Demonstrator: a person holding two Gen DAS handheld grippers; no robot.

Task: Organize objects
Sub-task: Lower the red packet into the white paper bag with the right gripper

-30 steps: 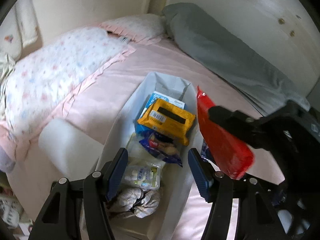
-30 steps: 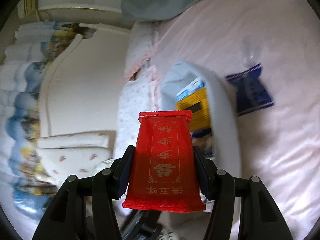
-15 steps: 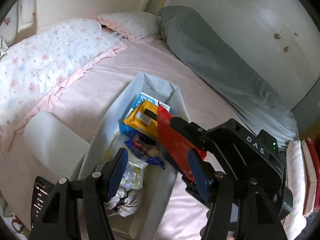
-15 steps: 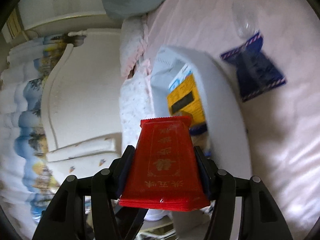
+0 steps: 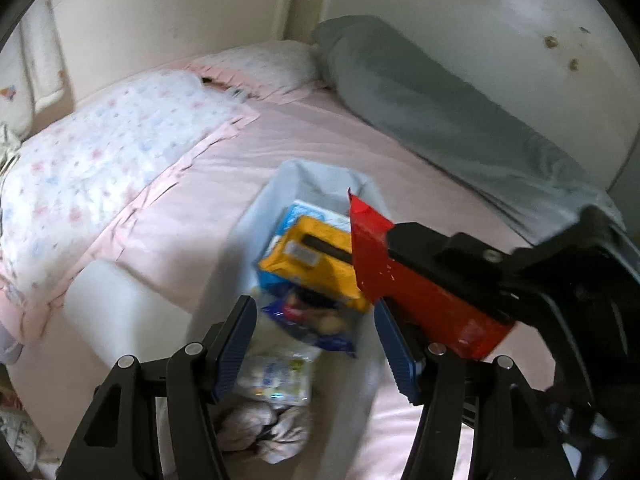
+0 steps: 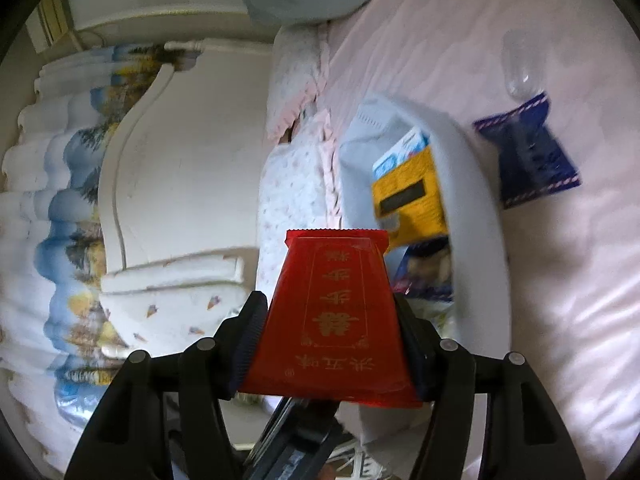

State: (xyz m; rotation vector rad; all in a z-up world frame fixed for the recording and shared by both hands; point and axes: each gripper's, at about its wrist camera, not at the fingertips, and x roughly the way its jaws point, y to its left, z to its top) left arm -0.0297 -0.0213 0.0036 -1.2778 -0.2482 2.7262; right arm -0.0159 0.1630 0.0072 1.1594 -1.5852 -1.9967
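The right hand-held gripper [image 6: 332,344] was clamped across the flat red foil packet with gold lettering [image 6: 334,316], gripping it by its side edges and carrying it in the air at the near right side of the long pale grey fabric storage bin [image 5: 256,224] that lay on the pink bed sheet [image 5: 316,140]. The left hand-held gripper [image 5: 316,344] hung above the bin's near end with its jaws apart and nothing between them. The bin already held a yellow rectangular snack box [image 5: 316,264] lying on a blue-and-white carton [image 5: 308,214], a dark blue crinkly snack bag [image 5: 316,326] and pale wrapped bundles nearer the camera. The likeliest trouble, in my judgement, was the slick packet sliding out of so narrow an edge grip and landing on the sheet outside the soft wall. Released on the heap, it could skate off the sloping yellow box. The two tools were also close together, so a hasty move risked a knock. A dark blue patterned pouch [image 6: 528,156] lay on the sheet beyond the bin, apparently not yet sorted.
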